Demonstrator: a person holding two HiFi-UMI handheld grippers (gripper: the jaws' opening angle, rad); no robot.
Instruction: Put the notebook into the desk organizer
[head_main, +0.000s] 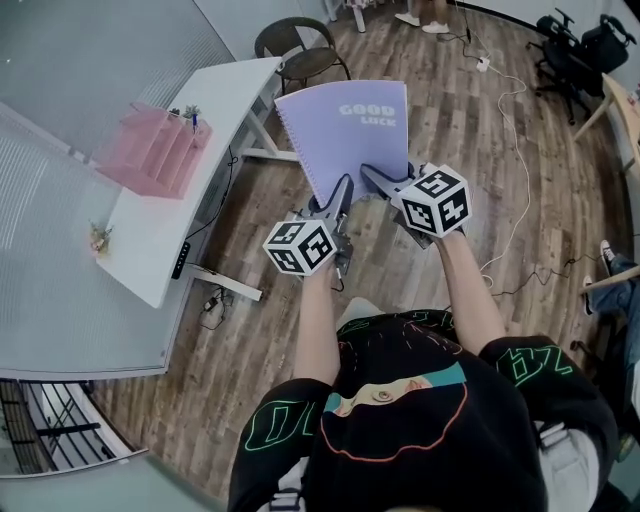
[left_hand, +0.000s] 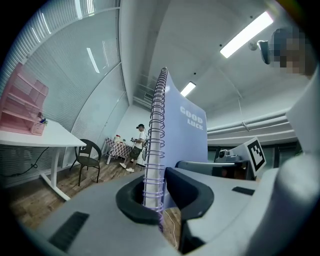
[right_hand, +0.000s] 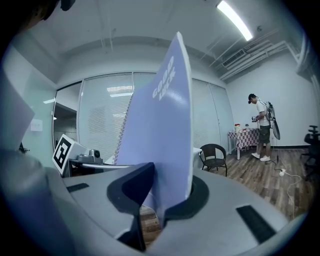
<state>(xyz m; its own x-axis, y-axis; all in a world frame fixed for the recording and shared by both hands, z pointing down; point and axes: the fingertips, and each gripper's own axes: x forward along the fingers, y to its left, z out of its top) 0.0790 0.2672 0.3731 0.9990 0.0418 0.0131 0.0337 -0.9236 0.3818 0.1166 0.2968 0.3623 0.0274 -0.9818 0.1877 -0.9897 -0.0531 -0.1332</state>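
Note:
A lavender spiral notebook (head_main: 345, 125) with "GOOD LUCK" on its cover is held up in the air over the wooden floor, gripped along its near edge by both grippers. My left gripper (head_main: 343, 190) is shut on its spiral binding (left_hand: 154, 150). My right gripper (head_main: 372, 178) is shut on the cover's other lower corner (right_hand: 165, 150). The pink desk organizer (head_main: 160, 150) stands on the white desk (head_main: 150, 240) to my left, well away from the notebook. The left gripper view shows the organizer (left_hand: 22, 102) at its far left.
A dark round chair (head_main: 300, 45) stands just beyond the desk's far end. Cables (head_main: 515, 150) trail over the floor on the right, and office chairs (head_main: 575, 50) stand at the back right. A person (right_hand: 262, 127) stands far off by a checked table.

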